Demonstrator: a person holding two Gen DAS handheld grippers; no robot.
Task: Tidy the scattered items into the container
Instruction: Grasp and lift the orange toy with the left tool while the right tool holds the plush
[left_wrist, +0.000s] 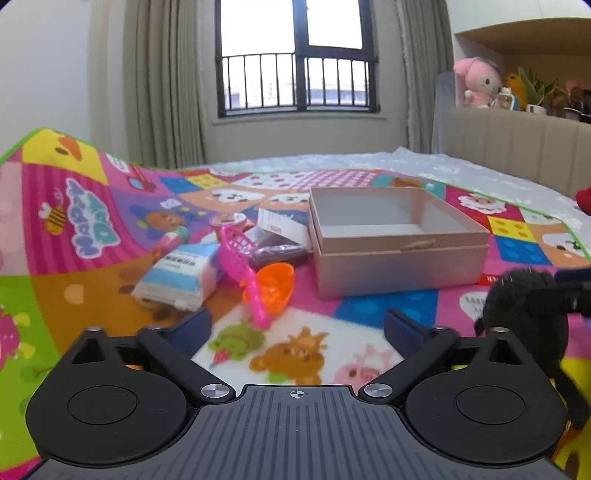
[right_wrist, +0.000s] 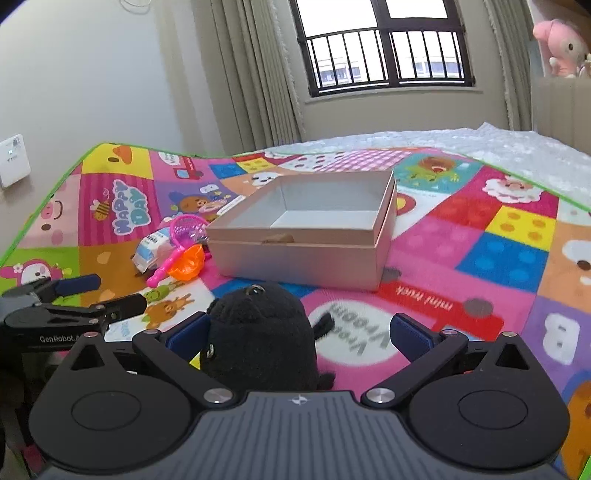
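Observation:
An open pinkish box (left_wrist: 399, 254) sits on the colourful play mat; it also shows in the right wrist view (right_wrist: 306, 254) and looks empty. Left of it lie a tissue pack (left_wrist: 181, 275), a pink toy net (left_wrist: 242, 266), an orange plastic scoop (left_wrist: 275, 286) and a dark packet (left_wrist: 275, 249). My left gripper (left_wrist: 297, 330) is open and empty, just short of the pile. A black plush toy (right_wrist: 258, 339) stands between the wide-open fingers of my right gripper (right_wrist: 299, 334), against the left pad. It shows at the right edge of the left wrist view (left_wrist: 524, 306).
The play mat (right_wrist: 461, 258) covers a bed with a white quilt (left_wrist: 480, 166) behind it. A padded headboard (left_wrist: 517, 133) with plush toys on a shelf stands at the right. A window and curtains are behind. The left gripper (right_wrist: 96, 291) shows at the left of the right wrist view.

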